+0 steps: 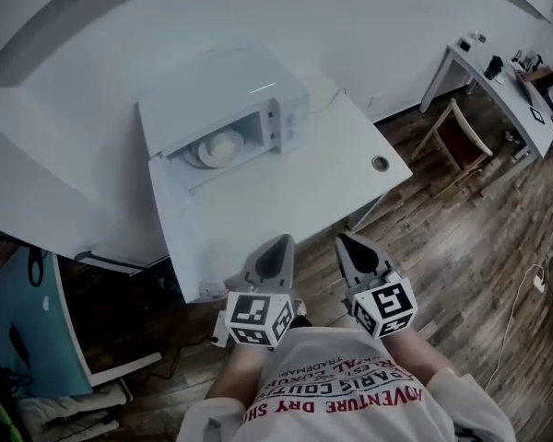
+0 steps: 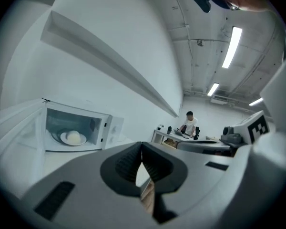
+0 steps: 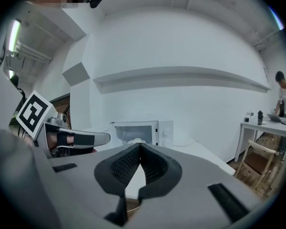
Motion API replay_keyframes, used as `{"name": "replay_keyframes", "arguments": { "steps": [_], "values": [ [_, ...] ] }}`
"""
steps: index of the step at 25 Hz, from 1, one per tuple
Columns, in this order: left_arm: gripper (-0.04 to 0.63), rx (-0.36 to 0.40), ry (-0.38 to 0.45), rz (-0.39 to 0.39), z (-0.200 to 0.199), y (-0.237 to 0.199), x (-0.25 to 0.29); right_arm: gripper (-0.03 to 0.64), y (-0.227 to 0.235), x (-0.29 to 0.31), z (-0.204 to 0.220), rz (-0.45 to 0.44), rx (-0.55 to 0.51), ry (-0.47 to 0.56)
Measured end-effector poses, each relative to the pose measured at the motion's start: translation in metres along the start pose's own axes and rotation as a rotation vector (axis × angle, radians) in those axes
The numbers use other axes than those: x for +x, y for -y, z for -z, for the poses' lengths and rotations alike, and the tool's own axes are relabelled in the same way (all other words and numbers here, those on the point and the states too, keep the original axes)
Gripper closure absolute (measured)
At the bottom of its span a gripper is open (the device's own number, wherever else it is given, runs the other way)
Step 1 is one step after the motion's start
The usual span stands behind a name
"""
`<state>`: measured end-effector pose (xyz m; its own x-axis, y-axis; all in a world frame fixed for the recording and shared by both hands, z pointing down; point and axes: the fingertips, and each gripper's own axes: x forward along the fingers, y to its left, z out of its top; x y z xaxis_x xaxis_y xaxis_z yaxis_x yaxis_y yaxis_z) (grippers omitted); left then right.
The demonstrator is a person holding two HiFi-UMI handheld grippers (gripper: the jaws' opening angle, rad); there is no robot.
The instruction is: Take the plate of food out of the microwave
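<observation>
Overhead first, from the head view alone: left gripper [image 1: 281, 245] and right gripper [image 1: 347, 243] side by side at the near edge of a smooth white rectangular table [image 1: 295, 196], each backed by a black-and-white marker cube [image 1: 255, 319]. Well apart from both, at the far end of the tabletop, a boxy white microwave [image 1: 223, 99], standing open. Inside its cavity, a round white plate [image 1: 201, 157] under a pale domed lump of food [image 1: 223, 145], not yet taken out. Only from there too: dark wood-plank floor [image 1: 461, 274] and a slatted wooden chair [image 1: 456, 136].

Closer in, from the left gripper view: matte grey moulded jaws with ribbed dark pads [image 2: 128, 163] pressed together at the tips, nothing pinched. Beyond them, plate and food seen side-on past the swung-out door [image 2: 14, 128], plus bright ceiling strip lights [image 2: 231, 46] found in no other angle.

From the right gripper view: same grey shells, same ribbed pads shut tip to tip, empty. Food barely peeking above the jaws. Above the microwave, a long white wall shelf [image 3: 181, 75]; far right, a person [image 3: 282, 92] at a white desk [image 3: 267, 125].
</observation>
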<state>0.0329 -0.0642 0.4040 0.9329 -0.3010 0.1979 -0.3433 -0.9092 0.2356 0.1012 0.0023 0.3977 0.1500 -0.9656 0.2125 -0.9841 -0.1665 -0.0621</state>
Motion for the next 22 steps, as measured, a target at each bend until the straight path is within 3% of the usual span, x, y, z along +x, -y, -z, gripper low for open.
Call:
{"name": "replay_keyframes", "arguments": {
  "steps": [4, 10, 17, 22],
  "values": [
    [0.589, -0.009, 0.006, -0.024, -0.014, -0.036, 0.023, 0.606, 0.007, 0.049, -0.012, -0.019, 0.004, -0.003],
    [0.588, -0.087, -0.01, -0.092, -0.01, -0.077, 0.044, 0.606, 0.016, 0.104, -0.008, -0.078, 0.018, -0.034],
    [0.588, -0.149, 0.007, -0.262, -0.014, -0.123, 0.066, 0.607, 0.028, 0.17, -0.004, -0.227, -0.001, -0.077],
    [0.588, -0.204, 0.033, -0.447, -0.019, -0.157, 0.09, 0.606, 0.041, 0.22, -0.011, -0.397, -0.029, -0.089]
  ]
}}
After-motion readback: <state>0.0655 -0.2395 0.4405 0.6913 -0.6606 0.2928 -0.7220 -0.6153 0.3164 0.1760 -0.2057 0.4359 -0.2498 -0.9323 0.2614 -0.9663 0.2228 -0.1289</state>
